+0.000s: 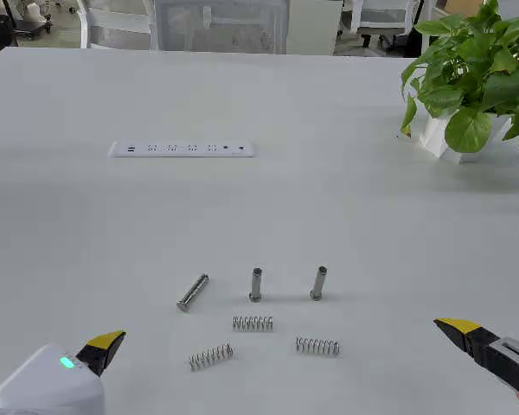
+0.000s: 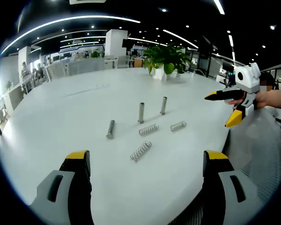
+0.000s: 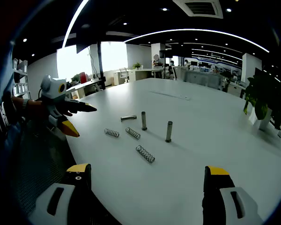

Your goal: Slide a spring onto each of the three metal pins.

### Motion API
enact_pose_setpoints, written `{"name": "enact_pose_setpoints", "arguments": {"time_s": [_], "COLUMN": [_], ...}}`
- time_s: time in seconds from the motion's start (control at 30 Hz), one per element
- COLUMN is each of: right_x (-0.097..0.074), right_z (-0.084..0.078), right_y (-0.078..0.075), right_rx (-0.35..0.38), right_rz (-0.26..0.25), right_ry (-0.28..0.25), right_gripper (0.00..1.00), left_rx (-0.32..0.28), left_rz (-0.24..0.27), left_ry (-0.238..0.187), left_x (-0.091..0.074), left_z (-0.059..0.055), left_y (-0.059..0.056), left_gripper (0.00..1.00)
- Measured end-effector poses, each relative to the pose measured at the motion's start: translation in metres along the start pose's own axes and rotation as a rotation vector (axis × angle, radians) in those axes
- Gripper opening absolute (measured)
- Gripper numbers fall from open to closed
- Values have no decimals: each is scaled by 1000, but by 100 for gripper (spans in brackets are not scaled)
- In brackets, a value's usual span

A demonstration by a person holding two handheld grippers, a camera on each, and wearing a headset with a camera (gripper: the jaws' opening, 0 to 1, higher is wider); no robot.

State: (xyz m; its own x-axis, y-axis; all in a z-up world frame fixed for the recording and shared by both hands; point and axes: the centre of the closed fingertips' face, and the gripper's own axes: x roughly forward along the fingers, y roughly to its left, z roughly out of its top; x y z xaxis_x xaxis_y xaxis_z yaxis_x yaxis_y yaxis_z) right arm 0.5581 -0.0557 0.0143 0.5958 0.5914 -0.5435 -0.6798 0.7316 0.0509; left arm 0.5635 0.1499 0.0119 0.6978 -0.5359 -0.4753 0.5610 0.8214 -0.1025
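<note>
Three metal pins are on the white table: one pin (image 1: 193, 292) lies on its side at the left, and two pins (image 1: 256, 284) (image 1: 318, 283) stand upright beside it. Three springs lie flat just in front of them: a middle spring (image 1: 253, 322), a left spring (image 1: 211, 355) and a right spring (image 1: 317, 346). My left gripper (image 2: 146, 157) is open and empty, a short way before the left spring (image 2: 140, 151). My right gripper (image 3: 148, 171) is also open and empty, back from the right spring (image 3: 145, 153). The two grippers are at the table's near edge, left and right of the parts.
A white power strip (image 1: 182, 149) lies farther back on the table (image 1: 329, 190). A potted green plant (image 1: 471, 78) stands at the back right. Chairs stand beyond the far edge.
</note>
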Motion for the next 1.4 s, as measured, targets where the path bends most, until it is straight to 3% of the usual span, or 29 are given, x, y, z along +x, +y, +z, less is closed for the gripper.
{"name": "enact_pose_setpoints", "arguments": {"time_s": [0.97,1.4], "right_x": [2,0], "right_z": [-1,3], "right_y": [3,0], "right_rx": [-3,2], "right_rz": [7,-6], "right_ry": [9,-13], "right_gripper": [100,100], "left_rx": [-7,-34], "left_rz": [-11,9], "left_ry": [12,-3], "left_x": [2,4], "left_z": [-3,3], "left_y": [0,10], "left_gripper": [99,99]}}
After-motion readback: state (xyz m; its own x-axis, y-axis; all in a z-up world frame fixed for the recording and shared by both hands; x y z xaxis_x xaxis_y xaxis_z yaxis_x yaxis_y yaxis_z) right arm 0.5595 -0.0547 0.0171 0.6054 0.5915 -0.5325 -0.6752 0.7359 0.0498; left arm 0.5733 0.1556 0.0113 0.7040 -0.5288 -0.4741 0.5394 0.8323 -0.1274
